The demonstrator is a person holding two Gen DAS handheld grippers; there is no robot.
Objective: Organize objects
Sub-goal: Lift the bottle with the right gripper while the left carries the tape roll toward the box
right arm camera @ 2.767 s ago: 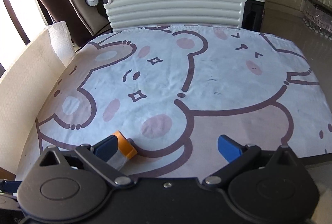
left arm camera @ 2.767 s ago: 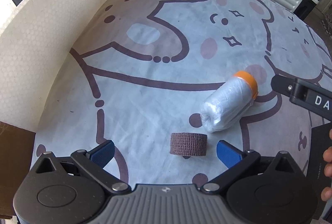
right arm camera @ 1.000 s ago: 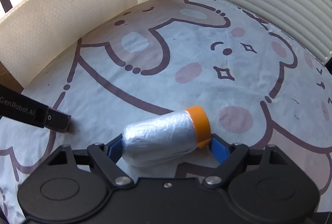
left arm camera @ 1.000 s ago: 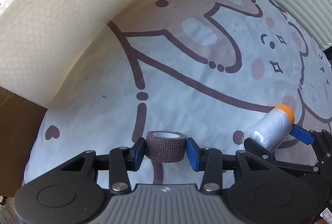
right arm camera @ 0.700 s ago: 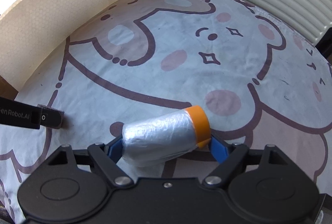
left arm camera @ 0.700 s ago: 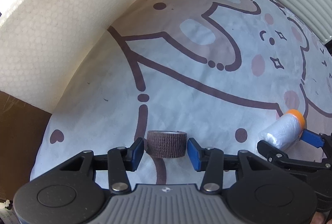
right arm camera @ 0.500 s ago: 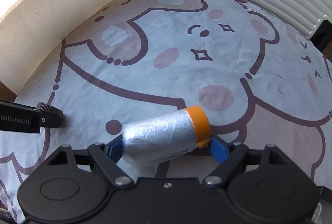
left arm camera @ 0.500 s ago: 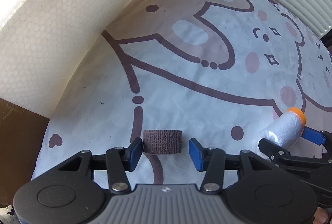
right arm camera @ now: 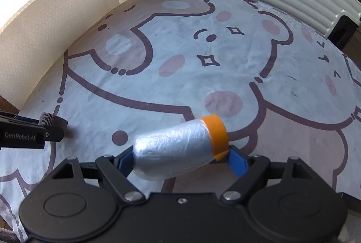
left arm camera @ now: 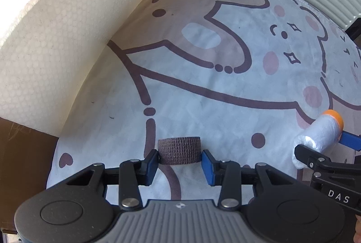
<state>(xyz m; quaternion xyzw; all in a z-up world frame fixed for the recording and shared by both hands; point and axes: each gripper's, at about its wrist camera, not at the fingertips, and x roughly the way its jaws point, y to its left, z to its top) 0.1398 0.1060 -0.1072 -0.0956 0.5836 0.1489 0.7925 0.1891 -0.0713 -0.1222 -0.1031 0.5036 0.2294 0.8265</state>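
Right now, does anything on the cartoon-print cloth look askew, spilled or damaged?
Nothing spilled or damaged. The clear plastic-film roll with an orange end sits tilted in the right gripper, gripped end to end, orange end higher. The left gripper is closing on the brown elastic bandage roll. The cloth lies flat.

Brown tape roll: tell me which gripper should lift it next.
Left. The left gripper already straddles the tape roll, its jaws closing on it. The right gripper is shut on the plastic roll.
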